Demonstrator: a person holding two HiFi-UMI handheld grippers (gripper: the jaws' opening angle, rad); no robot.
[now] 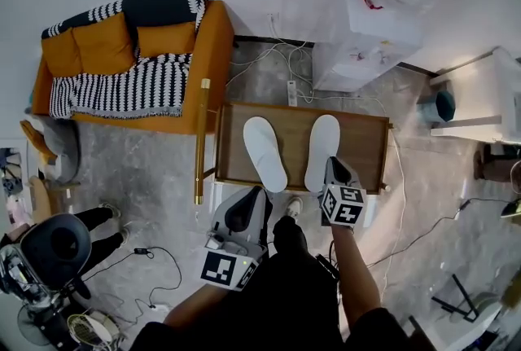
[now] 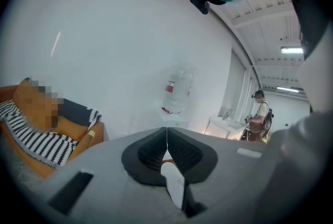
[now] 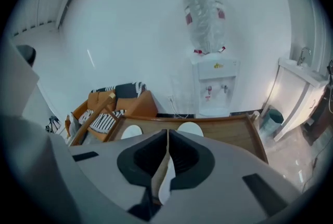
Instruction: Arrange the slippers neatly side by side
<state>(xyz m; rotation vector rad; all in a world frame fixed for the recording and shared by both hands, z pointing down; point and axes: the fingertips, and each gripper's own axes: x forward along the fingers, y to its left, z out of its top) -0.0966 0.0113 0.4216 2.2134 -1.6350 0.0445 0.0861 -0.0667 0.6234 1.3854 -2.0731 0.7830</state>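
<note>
Lying just beyond the left tongs (image 1: 254, 195) and right tongs (image 1: 335, 168), on the wooden counter (image 1: 366, 142): two plain white slippers (image 1: 264, 154), flat, side by side, near ends angled together. Both tongs clenched, grasping nothing.

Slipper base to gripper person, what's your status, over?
Both shut, empty: left gripper, right gripper. Two white slippers side by side on wooden table, not quite parallel. Nothing blocking them.
</note>
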